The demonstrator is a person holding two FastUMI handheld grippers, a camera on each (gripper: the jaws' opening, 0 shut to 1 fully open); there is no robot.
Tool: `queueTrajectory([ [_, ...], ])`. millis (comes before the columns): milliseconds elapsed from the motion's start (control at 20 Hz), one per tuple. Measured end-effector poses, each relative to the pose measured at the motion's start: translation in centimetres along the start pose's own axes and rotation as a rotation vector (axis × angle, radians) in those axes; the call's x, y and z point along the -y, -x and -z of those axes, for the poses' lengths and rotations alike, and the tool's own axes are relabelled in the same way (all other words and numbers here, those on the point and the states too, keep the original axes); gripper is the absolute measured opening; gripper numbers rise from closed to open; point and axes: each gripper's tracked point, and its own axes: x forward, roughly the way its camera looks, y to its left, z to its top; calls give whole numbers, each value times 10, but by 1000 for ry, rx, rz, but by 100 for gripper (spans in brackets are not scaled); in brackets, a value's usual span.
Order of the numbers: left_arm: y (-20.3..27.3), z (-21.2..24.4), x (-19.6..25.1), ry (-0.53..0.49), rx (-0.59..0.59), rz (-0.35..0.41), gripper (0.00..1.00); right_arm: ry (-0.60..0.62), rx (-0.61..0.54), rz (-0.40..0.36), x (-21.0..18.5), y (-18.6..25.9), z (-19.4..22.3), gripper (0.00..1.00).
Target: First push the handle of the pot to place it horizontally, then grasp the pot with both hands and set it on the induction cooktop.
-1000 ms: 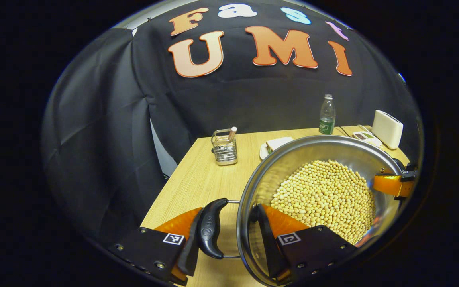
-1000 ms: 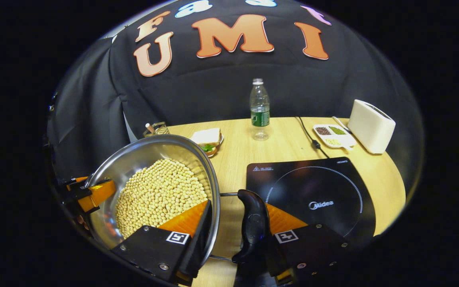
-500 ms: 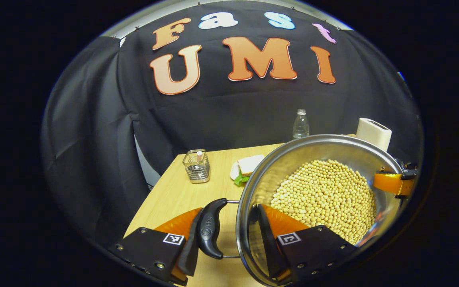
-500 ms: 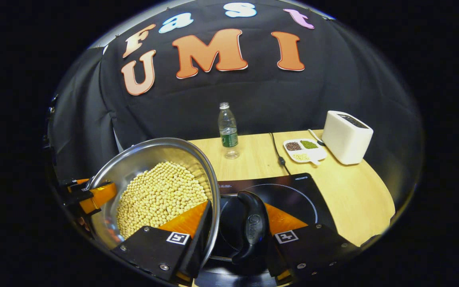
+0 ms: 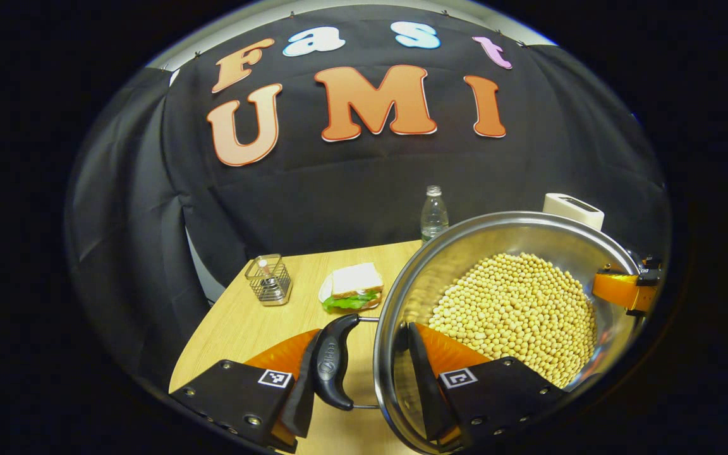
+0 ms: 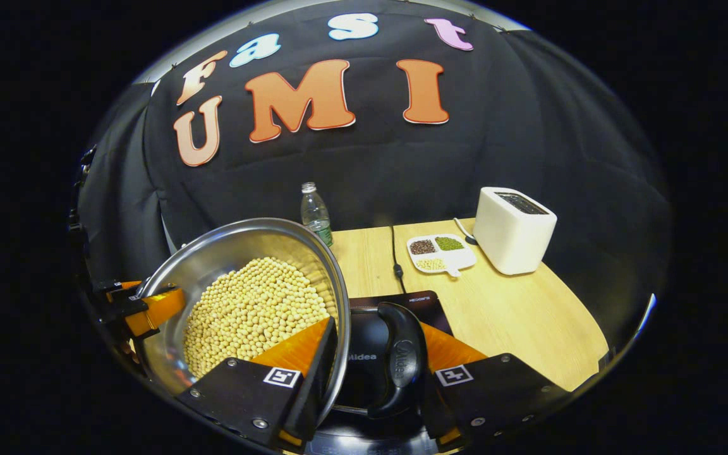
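Pot [image 6: 244, 265] of beans, gripped at each handle by left fingers [image 5: 430, 357] and right fingers [image 6: 304, 351], hangs over cooktop [image 6: 402, 302] on counter [image 6: 503, 303].

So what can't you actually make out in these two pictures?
- Pot bottom, right gripper view: hidden by its own wall, so no telling if it touches the cooktop.
- Bottle lower half, left gripper view: behind the pot rim.
- Holder contents, left gripper view: too small.
- Tray contents, right gripper view: too small to name.
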Motion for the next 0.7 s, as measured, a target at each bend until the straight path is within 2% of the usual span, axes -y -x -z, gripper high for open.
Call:
queueTrajectory([
  [200,-15,1,25,-5,1,14,69,-8,-1,19,29,-10,6,63],
  [250,-18,2,35,-6,-2,18,69,-9,0,23,36,-14,7,59],
  [300,-23,0,42,-6,-5,23,69,-13,-1,28,42,-17,8,64],
  [700,-43,5,82,-33,1,33,69,-40,-4,33,75,-48,21,64],
])
